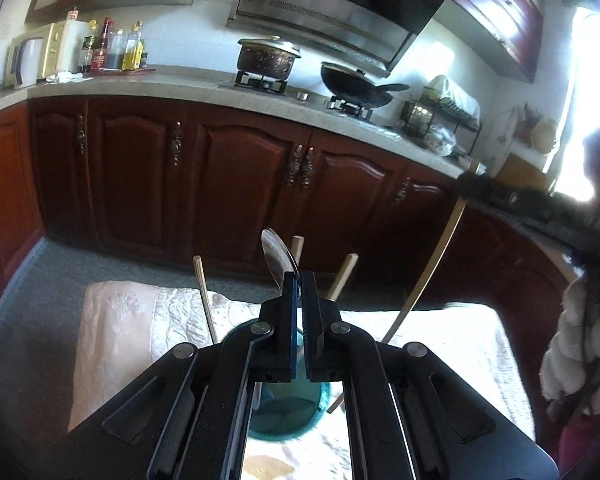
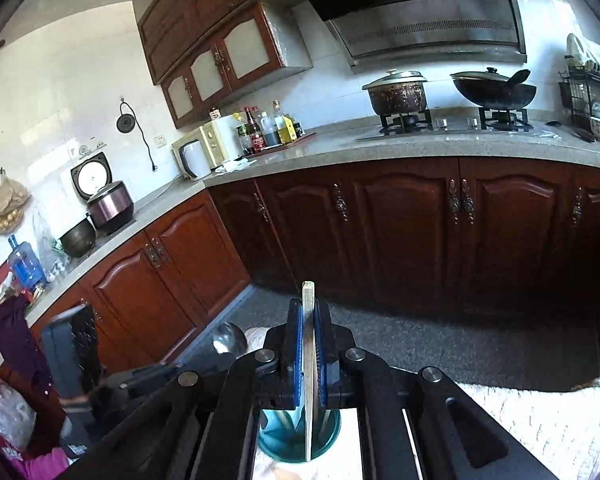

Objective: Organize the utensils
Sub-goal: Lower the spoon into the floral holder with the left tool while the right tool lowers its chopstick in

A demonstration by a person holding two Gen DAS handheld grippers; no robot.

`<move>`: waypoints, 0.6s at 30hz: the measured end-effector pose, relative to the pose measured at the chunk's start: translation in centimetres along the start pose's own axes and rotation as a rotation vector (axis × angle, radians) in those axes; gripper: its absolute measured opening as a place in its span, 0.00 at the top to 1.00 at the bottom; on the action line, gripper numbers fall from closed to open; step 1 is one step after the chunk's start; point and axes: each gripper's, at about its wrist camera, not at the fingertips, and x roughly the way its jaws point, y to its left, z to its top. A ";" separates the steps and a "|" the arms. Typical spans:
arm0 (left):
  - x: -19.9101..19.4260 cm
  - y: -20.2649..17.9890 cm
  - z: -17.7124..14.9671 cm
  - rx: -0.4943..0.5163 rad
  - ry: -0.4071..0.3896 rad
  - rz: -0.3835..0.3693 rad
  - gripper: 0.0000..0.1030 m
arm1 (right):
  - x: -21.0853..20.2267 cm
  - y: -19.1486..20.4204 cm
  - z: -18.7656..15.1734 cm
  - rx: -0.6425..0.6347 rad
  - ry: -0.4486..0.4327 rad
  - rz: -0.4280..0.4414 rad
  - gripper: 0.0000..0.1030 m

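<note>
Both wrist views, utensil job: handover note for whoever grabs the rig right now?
Left gripper: shut on the handle of a shiny metal spoon, bowl pointing up.
Right gripper: shut on one pale wooden chopstick, held upright.
Both hang above the teal round utensil holder, which stands on the white quilted cloth.
Done: three pale wooden chopsticks already stand in the holder.
Left: lower the spoon and the held chopstick into the holder, then release. Whether more utensils lie elsewhere cannot be told; the grippers hide much of the cloth.
</note>
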 end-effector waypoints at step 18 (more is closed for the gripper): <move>4.0 2.2 -4.7 -0.004 0.059 0.053 0.99 | 4.4 -0.8 -1.7 0.005 0.008 -0.040 0.95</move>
